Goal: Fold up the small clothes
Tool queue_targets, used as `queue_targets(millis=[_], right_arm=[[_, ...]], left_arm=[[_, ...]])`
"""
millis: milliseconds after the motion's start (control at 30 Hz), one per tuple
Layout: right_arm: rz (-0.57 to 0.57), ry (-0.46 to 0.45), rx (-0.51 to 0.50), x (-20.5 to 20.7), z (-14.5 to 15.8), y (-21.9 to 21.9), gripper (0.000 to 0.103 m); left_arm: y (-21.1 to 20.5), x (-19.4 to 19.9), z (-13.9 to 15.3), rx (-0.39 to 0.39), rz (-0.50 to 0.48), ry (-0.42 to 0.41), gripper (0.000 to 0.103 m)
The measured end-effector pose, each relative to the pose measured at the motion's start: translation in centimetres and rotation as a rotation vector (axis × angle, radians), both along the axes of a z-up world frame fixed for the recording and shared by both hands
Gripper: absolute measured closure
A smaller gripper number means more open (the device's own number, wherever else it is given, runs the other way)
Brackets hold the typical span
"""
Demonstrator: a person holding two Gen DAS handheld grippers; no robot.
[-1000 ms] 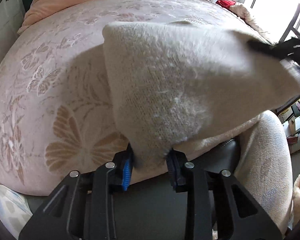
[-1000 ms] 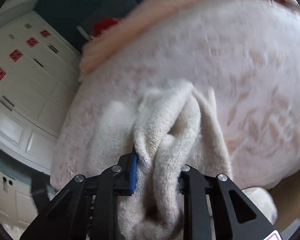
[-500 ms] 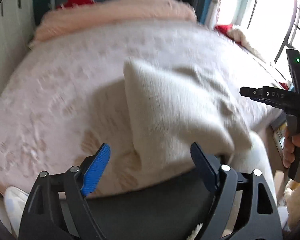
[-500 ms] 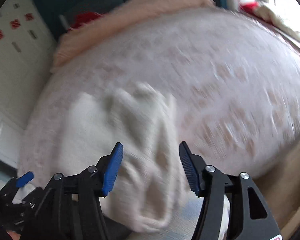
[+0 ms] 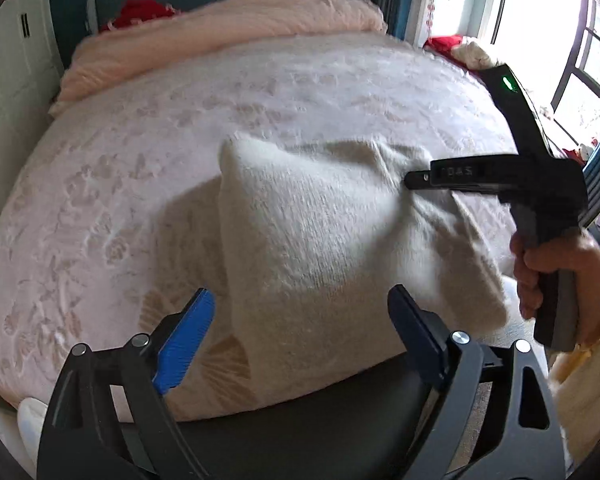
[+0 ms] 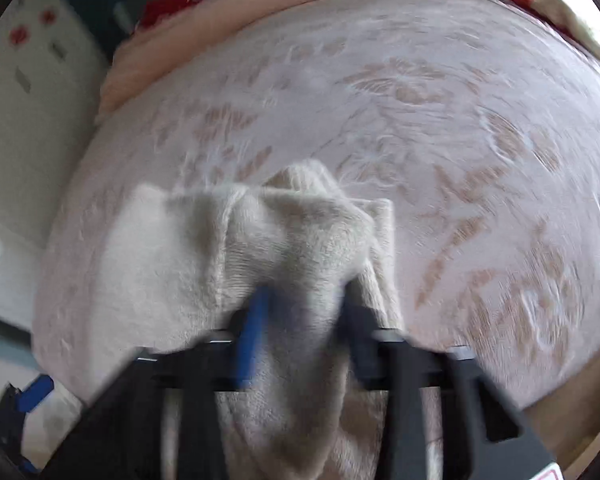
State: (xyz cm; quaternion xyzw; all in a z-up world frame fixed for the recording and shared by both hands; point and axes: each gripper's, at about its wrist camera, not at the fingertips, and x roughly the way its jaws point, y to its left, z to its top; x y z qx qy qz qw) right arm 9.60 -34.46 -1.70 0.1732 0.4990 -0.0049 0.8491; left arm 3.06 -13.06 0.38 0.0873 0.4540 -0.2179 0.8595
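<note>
A cream knitted garment (image 5: pixel 320 240) lies folded on the pink flowered bedspread (image 5: pixel 120 168), near the bed's front edge. My left gripper (image 5: pixel 300 320) is open and empty, its jaws wide apart just in front of the garment's near edge. My right gripper (image 5: pixel 410 180) reaches in from the right in the left wrist view, at the garment's right side. In the right wrist view the right gripper (image 6: pixel 304 308) is shut on a bunched fold of the garment (image 6: pixel 300 240); the picture is blurred.
A rolled peach blanket (image 5: pixel 228 36) lies along the head of the bed. White cupboards (image 5: pixel 8 60) stand at the left, a bright window (image 5: pixel 560 40) at the right. A dark edge (image 5: pixel 320 428) runs below the bed's front.
My left gripper let go of the garment, opened wide and drew back. My right gripper opened half a second ago and has now shut on the garment's right side again.
</note>
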Motion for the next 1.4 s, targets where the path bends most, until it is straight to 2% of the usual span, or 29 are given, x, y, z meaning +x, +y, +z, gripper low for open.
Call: queue_targets(millis=[67, 167, 233, 267, 300, 333, 467, 500, 533, 600, 633, 700, 733, 767, 800, 967, 1033, 1100, 1133, 1233, 1333, 1367, 1400], right_arm=[[0.012, -0.05, -0.012, 0.3, 1.9, 0.5, 0.094], [0.013, -0.179, -0.057, 1.0, 5.9, 0.0, 0.094], [0.015, -0.136, -0.1, 2.2, 4.4, -0.3, 0.093], [0.032, -0.065, -0.12, 3.1, 2.3, -0.5, 0.093], [0.061, 0.048, -0.141, 4.0, -0.9, -0.3, 0.091], [0.069, 0.063, -0.139, 3.6, -2.1, -0.2, 0.09], [0.012, -0.069, -0.067, -1.4, 1.9, -0.7, 0.086], [0.002, -0.096, -0.047, -3.3, 3.1, -0.7, 0.075], [-0.007, -0.112, -0.019, -5.7, 4.0, -0.6, 0.059], [0.015, -0.103, 0.055, -8.7, 4.0, 0.0, 0.051], [0.03, -0.08, 0.087, -9.6, 3.3, 0.6, 0.051], [0.053, -0.009, 0.09, -10.3, 1.2, 1.8, 0.051], [0.064, 0.023, 0.068, -10.3, 0.0, 2.5, 0.064], [0.074, 0.038, 0.055, -10.3, -0.8, 2.8, 0.082], [0.081, 0.047, 0.049, -10.2, -1.2, 3.3, 0.09], [0.045, -0.106, -0.069, -11.3, 3.6, 3.4, 0.09], [0.03, -0.059, -0.041, -10.9, 2.3, 2.2, 0.088], [0.043, 0.081, -0.037, -9.9, -2.1, 1.7, 0.087], [0.039, 0.103, -0.023, -10.0, -3.1, 1.7, 0.086], [0.012, 0.043, -0.055, -10.8, 0.0, 2.7, 0.075], [-0.007, -0.081, -0.095, -11.3, 5.2, 4.1, 0.073], [0.005, -0.119, -0.073, -11.3, 6.6, 4.6, 0.073], [0.043, -0.158, -0.001, -10.5, 7.9, 5.4, 0.074]], left_arm=[[-0.3, 0.2, -0.7, 0.002, 0.004, 0.028, 0.017], [-0.4, 0.2, -1.3, 0.003, 0.01, 0.037, 0.017], [-0.6, 0.3, -1.9, 0.017, 0.019, 0.04, 0.017], [-0.7, 0.6, -2.5, 0.026, 0.024, 0.056, 0.017], [-0.7, 0.8, -2.9, 0.029, 0.028, 0.07, 0.017], [-0.6, 0.9, -3.2, 0.028, 0.035, 0.085, 0.017], [0.7, 0.7, -3.2, 0.023, 0.051, 0.082, 0.017], [0.9, 0.6, -3.1, 0.024, 0.05, 0.077, 0.017], [1.1, 0.4, -3.0, 0.023, 0.052, 0.07, 0.017], [1.6, 0.2, -3.1, 0.018, 0.062, 0.071, 0.017], [1.7, 0.2, -3.1, 0.013, 0.064, 0.078, 0.017], [1.6, 0.2, -3.2, 0.005, 0.074, 0.087, 0.017], [1.5, 0.1, -3.2, 0.003, 0.074, 0.09, 0.017], [1.4, 0.2, -3.2, 0.004, 0.073, 0.091, 0.017], [1.4, 0.1, -3.1, 0.008, 0.072, 0.089, 0.017], [1.8, -0.8, -2.6, 0.032, 0.066, 0.036, 0.015], [1.9, -0.4, -3.4, 0.039, 0.074, 0.059, 0.015], [2.0, 0.1, -4.7, 0.049, 0.09, 0.108, 0.015], [2.0, 0.2, -4.9, 0.051, 0.094, 0.118, 0.015], [2.8, -0.2, -4.2, 0.044, 0.106, 0.101, 0.015], [3.7, -0.4, -3.1, 0.039, 0.124, 0.063, 0.015], [4.0, -0.4, -2.8, 0.042, 0.135, 0.051, 0.015], [4.2, -0.5, -2.6, 0.045, 0.143, 0.047, 0.015]])
